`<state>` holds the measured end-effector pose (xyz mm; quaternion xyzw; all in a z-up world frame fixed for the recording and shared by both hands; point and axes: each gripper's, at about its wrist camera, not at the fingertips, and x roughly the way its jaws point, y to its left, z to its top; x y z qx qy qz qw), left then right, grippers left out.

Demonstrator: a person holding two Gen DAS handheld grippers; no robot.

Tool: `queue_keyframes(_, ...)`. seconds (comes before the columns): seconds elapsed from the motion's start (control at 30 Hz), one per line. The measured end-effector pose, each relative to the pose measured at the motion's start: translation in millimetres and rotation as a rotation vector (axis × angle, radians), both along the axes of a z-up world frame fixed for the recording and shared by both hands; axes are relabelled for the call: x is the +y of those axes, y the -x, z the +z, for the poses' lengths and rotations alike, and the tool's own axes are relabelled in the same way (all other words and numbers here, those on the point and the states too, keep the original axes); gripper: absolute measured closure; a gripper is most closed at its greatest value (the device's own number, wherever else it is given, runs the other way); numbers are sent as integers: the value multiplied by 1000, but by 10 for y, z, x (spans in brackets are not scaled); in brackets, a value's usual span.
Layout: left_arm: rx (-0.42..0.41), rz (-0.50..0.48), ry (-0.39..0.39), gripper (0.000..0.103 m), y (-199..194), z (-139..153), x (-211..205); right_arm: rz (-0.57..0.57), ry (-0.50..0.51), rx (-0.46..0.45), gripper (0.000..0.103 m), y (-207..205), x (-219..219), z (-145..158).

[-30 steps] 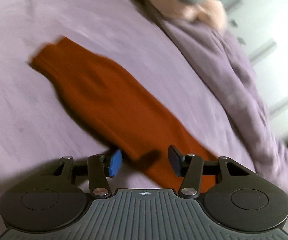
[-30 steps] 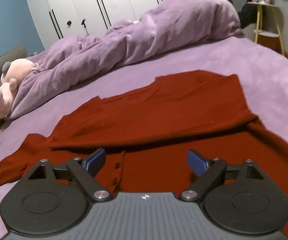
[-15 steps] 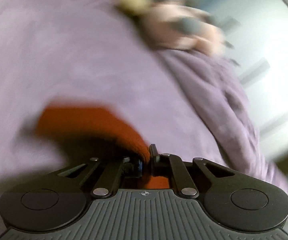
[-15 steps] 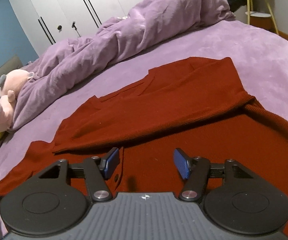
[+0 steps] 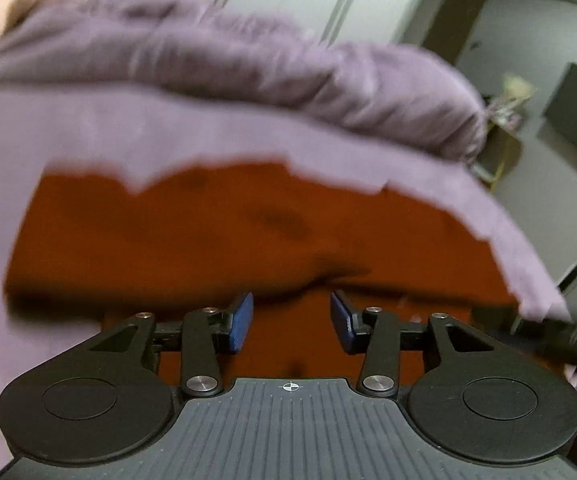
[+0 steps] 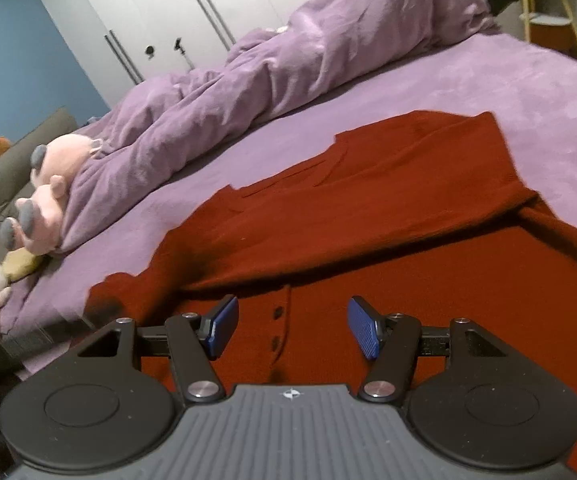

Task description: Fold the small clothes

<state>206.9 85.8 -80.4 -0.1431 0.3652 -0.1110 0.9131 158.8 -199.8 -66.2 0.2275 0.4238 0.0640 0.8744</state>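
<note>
A bunched purple duvet point(image 6: 288, 60) runs across the bed from 10 to 1 o'clock in your right view, with a pink plush toy point(image 6: 48, 192) at 9 o'clock. The red cardigan point(image 6: 388, 216) lies flat on the purple bedspread point(image 6: 508, 92), one side folded over. Your left gripper point(image 5: 291, 322) and right gripper point(image 6: 292, 328) both hover over it, jaws spread and holding nothing.

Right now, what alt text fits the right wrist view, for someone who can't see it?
A red cardigan lies on a purple bed, one sleeve folded across its body, with the open right gripper just over its buttoned front. A rumpled duvet and a pink plush toy lie beyond.
</note>
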Motion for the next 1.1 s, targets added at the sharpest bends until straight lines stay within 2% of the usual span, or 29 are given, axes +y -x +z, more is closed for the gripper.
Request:
queue_keyframes(0.07,50,49,27,56,20,-164,87,29,-7,-6,41,-78,27,-2)
queue_keyframes(0.17,55,87,103,56,100,-221,273,74,-59,12,41,-291,122,-54)
queue_keyframes(0.3,41,149,86,43,92,-141,448,103,-165,27,41,-681,252,-171)
queue_keyframes(0.37,42,155,96,43,65,-142,488,122,-177,41,40,-870,316,-267)
queue_keyframes(0.43,54,172,96,43,57,-174,533,160,-194,72,35,-1052,381,-399)
queue_keyframes(0.53,66,198,96,43,87,-227,603,222,-142,57,35,-1154,524,-491)
queue_keyframes(0.6,63,203,91,42,153,-254,634,279,-135,41,42,-1154,631,-493)
queue_keyframes(0.63,62,206,87,42,214,-258,662,304,-120,29,54,-1149,685,-478)
queue_keyframes(0.67,63,209,84,42,204,-264,658,324,-89,22,74,-1150,740,-463)
queue_keyframes(0.7,65,213,81,42,208,-258,660,333,-66,16,89,-1152,777,-449)
queue_keyframes(0.73,64,217,77,42,208,-252,658,334,-59,18,98,-1163,784,-431)
queue_keyframes(0.83,61,227,58,42,182,-204,633,284,-22,-40,99,-1162,671,-226)
queue_keyframes(0.9,55,232,39,42,151,-169,604,213,-22,-84,99,-1168,447,-75)
queue_keyframes(0.97,51,232,23,42,107,-154,570,129,20,-107,99,-1178,173,34)
queue_keyframes(1.03,53,234,20,42,55,-156,535,50,107,-112,99,-1189,-117,62)
queue_keyframes(1.1,65,233,26,42,-9,-169,498,-9,163,-68,99,-1226,-384,-20)
